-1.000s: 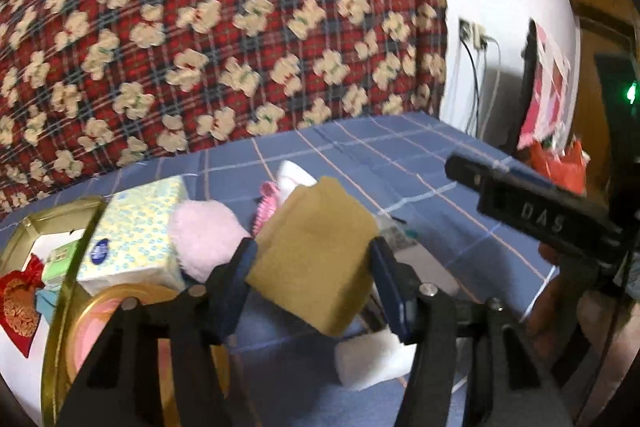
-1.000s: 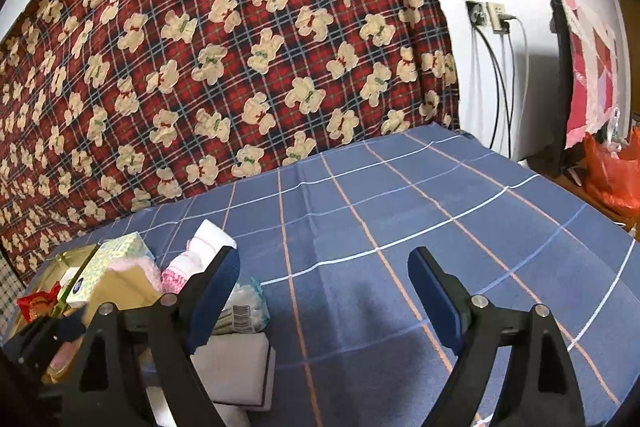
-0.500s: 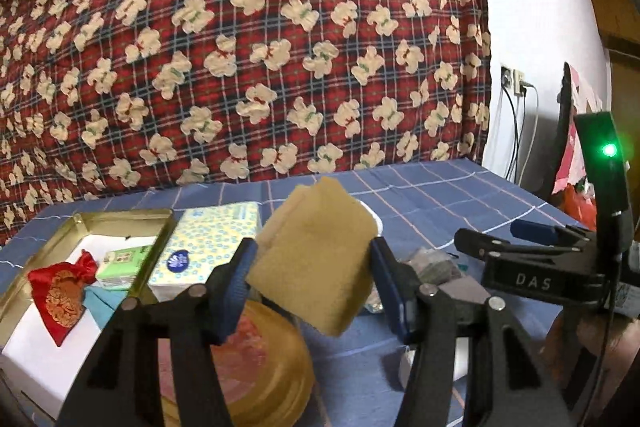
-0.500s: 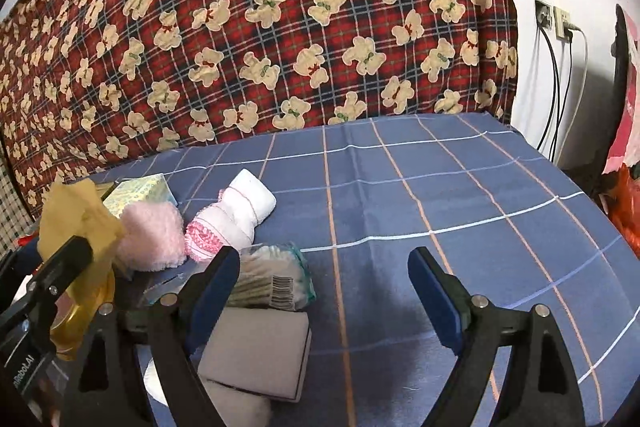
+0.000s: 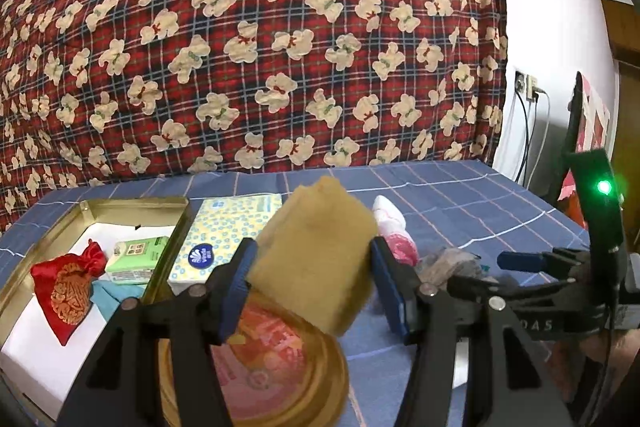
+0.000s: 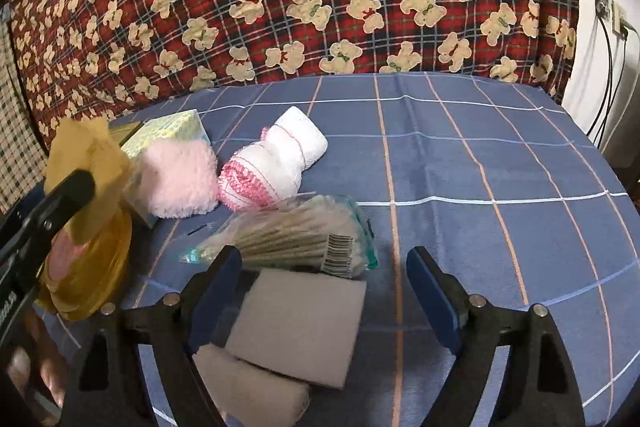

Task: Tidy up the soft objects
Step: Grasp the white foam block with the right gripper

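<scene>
Red plaid teddy-bear blanket (image 5: 256,39) hung behind blue checked worktop (image 6: 480,163); white wall (image 5: 560,39) with socket (image 5: 526,83) at right.

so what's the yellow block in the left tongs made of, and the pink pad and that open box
The yellow block looks like matte, porous foam sponge, pinched in the left tongs. The pink pad looks like fluffy plush or fleece, with fuzzy edges. The open box looks like gold-toned metal tin, its rim shiny.

**Colours on the blue checked cloth**

The tablecloth (image 6: 480,155) is blue with white and orange lines. Behind it hangs a red plaid blanket (image 5: 260,47) with cream bears. On it lie a mustard-yellow sponge (image 5: 316,255), a pink fluffy cloth (image 6: 178,183), a white-and-pink towel (image 6: 276,163) and a gold tin (image 5: 132,205).
</scene>
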`<state>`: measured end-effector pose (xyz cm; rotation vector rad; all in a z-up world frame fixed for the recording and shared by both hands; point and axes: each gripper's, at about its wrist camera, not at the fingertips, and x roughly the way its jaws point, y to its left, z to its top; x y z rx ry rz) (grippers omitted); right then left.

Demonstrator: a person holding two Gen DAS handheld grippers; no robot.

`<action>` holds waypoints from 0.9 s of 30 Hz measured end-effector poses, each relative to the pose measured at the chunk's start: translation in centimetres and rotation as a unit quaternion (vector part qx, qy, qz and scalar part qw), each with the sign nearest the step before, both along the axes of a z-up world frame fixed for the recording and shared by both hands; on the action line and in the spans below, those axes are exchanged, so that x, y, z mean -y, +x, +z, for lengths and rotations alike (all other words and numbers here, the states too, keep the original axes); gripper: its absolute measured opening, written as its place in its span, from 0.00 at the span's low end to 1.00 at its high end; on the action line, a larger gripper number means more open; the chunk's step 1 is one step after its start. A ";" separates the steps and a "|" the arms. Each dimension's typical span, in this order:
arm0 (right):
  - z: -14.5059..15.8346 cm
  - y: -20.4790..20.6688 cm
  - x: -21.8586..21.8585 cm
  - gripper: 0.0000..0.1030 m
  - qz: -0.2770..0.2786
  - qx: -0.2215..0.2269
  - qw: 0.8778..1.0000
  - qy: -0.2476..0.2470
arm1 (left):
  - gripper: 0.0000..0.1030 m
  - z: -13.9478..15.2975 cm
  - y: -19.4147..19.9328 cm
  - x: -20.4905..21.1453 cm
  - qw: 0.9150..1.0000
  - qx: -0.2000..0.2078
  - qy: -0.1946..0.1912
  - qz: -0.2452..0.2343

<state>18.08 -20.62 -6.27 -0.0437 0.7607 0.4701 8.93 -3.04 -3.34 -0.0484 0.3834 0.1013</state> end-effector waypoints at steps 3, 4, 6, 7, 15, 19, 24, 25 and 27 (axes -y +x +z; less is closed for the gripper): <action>-0.1 -0.4 -0.3 0.83 0.008 -0.005 1.000 -0.001 | 0.56 0.3 -0.8 -0.2 1.000 0.025 0.002 0.006; -0.1 -0.6 -0.2 0.83 0.009 -0.005 1.000 -0.001 | 0.56 0.3 -0.9 0.0 1.000 0.028 0.008 0.008; -0.5 -0.7 -0.5 0.73 0.006 -0.012 1.000 -0.014 | 0.56 0.3 -0.6 0.1 1.000 0.023 0.012 0.008; -0.5 -0.6 -0.7 0.68 0.008 -0.016 1.000 -0.019 | 0.56 0.3 -0.5 0.0 1.000 0.021 0.010 0.010; -0.8 -0.6 -1.3 0.57 0.016 -0.024 0.999 -0.039 | 0.55 0.3 -0.4 -0.6 1.000 0.022 -0.003 0.013; -0.4 -0.8 -0.6 0.55 0.015 -0.016 1.000 -0.019 | 0.55 0.4 -0.8 -0.8 0.999 0.031 -0.006 0.017; 0.9 -2.2 0.6 0.55 -0.004 0.036 0.999 0.013 | 0.55 0.4 -0.4 -1.8 0.999 0.023 -0.017 0.027; 1.2 -2.6 0.9 0.55 -0.009 0.047 0.999 0.018 | 0.55 0.3 -0.3 -2.0 0.999 0.020 -0.018 0.026; 1.7 -3.1 1.2 0.55 -0.016 0.072 0.997 0.031 | 0.55 0.3 0.0 -2.3 0.999 0.016 -0.014 0.028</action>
